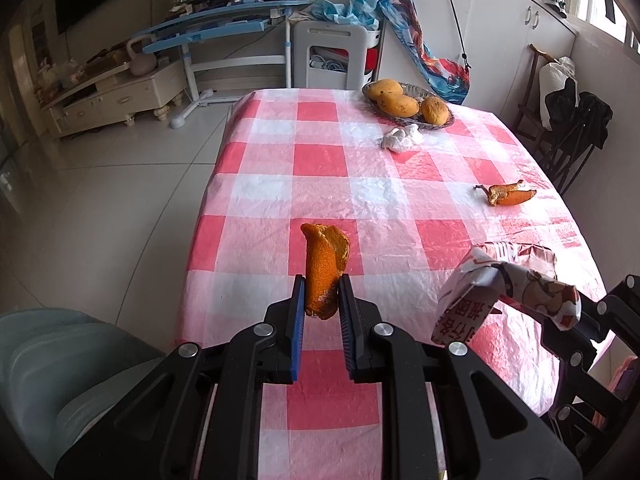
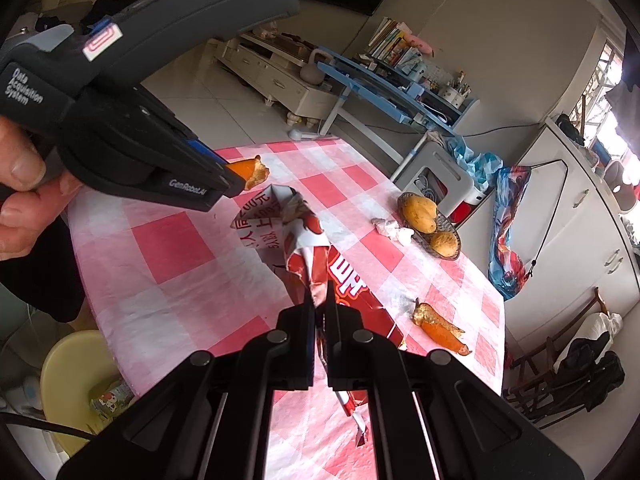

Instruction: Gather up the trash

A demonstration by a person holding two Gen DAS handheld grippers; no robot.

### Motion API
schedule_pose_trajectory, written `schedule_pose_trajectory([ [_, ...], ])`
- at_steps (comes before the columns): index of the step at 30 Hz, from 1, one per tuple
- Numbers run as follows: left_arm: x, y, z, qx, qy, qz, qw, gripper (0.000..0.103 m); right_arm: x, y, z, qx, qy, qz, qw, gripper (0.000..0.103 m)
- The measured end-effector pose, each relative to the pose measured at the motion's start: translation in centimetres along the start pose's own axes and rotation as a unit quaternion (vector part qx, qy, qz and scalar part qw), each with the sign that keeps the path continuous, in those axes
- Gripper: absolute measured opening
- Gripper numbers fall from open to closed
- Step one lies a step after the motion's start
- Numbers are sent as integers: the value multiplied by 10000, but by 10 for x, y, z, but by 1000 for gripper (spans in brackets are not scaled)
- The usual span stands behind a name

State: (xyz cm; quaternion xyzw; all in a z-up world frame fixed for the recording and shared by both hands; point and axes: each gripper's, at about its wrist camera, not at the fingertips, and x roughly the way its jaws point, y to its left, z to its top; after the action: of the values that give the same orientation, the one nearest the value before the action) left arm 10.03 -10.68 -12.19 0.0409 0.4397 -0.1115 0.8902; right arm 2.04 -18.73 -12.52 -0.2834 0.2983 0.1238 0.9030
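left gripper is clamped on a curled strip of orange peel, pebbly skin outside, paler pith inside, held up above the bench. right gripper is pinched tight on the crinkly edge of a glossy red and white paper bag, its mouth gaping open just beside the peel. past the right gripper lies another dried peel, long and pointed. further off sits a crumpled white tissue, touching a woven bowl of mangoes. the checked plastic cover looks wrinkly.
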Motion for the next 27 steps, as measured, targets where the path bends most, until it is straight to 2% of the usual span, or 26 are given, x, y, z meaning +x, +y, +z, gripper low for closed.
schedule_pose_trajectory([
  [14,-4,-2,-5,-77,18,-89,9999,16,-6,0,1,-12,-42,1,10000,4],
  [27,-17,-1,-20,-144,-26,-143,9998,16,-15,15,-5,27,-38,52,10000,4],
])
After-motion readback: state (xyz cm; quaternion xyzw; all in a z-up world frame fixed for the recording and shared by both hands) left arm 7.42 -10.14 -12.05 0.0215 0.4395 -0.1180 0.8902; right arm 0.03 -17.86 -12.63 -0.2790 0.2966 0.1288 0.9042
